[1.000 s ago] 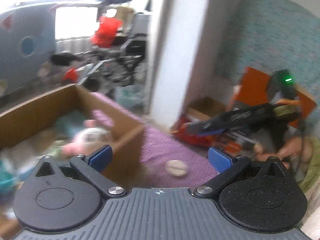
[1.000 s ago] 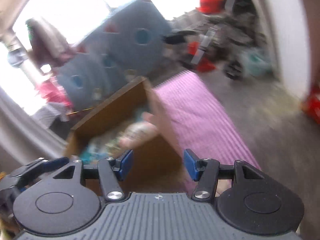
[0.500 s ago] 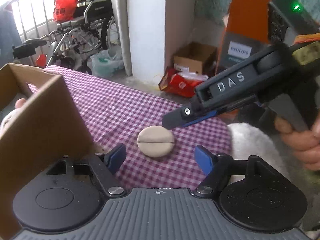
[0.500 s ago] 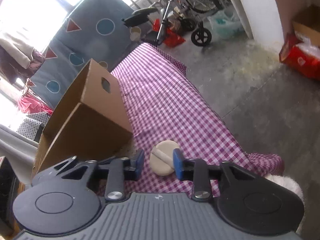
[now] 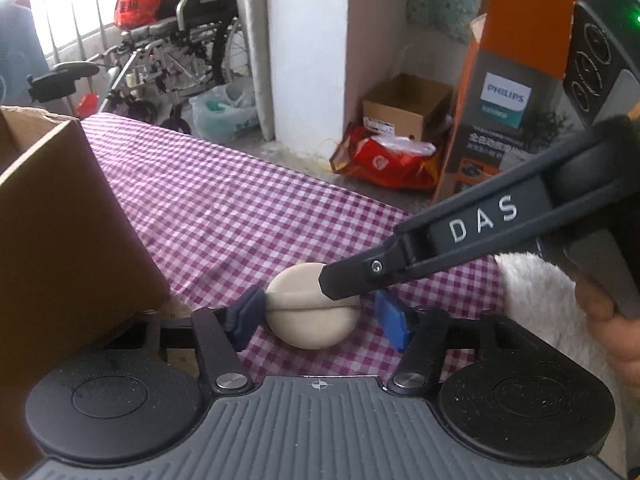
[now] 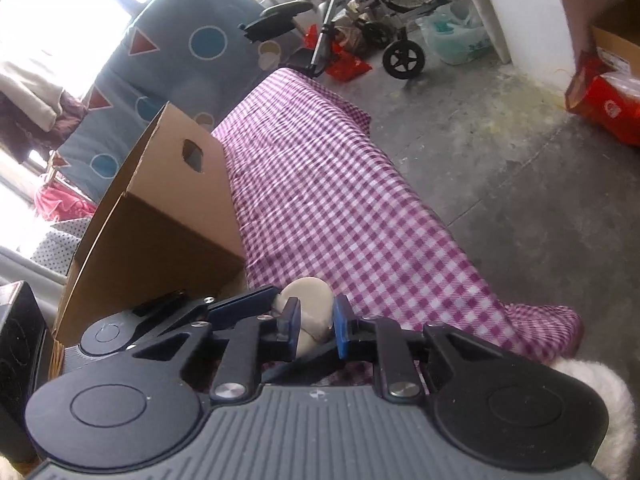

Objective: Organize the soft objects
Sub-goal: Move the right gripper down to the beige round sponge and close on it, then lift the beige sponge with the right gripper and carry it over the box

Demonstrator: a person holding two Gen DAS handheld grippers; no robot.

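A round cream soft bun-shaped toy (image 5: 310, 316) lies on the purple checked cloth (image 5: 224, 208) beside the cardboard box (image 5: 60, 232). My left gripper (image 5: 320, 316) is open around it, with one finger touching its left side and the other a little off its right side. My right gripper (image 6: 315, 326) comes in from the right and is shut on the same toy (image 6: 310, 300); its fingers (image 5: 352, 278) lie over the toy's top in the left wrist view. The box's inside is hidden.
The cardboard box (image 6: 160, 232) stands left of the toy. A white fluffy thing (image 5: 536, 292) lies at the cloth's right end. Beyond the table are a wheelchair (image 5: 168, 60), a white pillar (image 5: 308, 40), boxes (image 5: 404, 108) and a red bag (image 5: 384, 156) on the floor.
Both grippers dropped from above the box to the toy. The left fingers narrowed around it. The right fingers closed onto it.
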